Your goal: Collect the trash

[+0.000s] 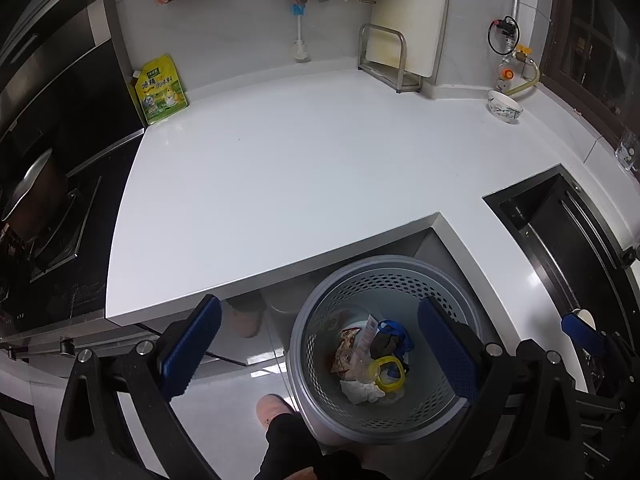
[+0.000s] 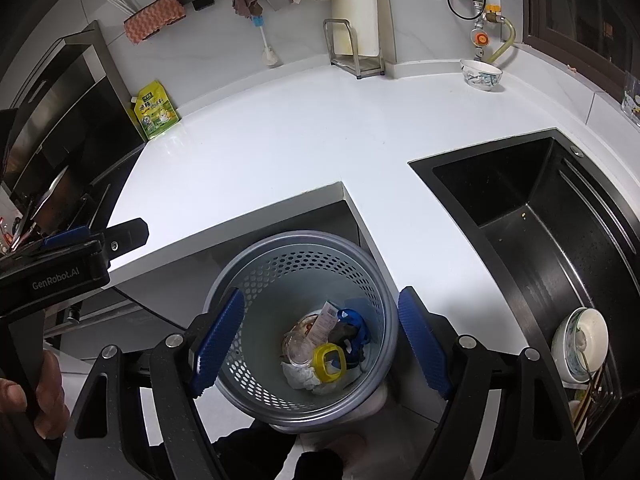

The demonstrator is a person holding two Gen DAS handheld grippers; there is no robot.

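White dishes (image 2: pixel 580 344) in the sink show only rightward; both tongs (image 1: pixel 320 348) (image 2: pixel 320 336) released over the bin (image 2: pixel 376 280).

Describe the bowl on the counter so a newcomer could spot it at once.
Start at the white counter and follow it to the far right corner, under the gas valve. The bowl stands there alone: white with blue-green markings, unlike the dirty bowls down in the black sink.
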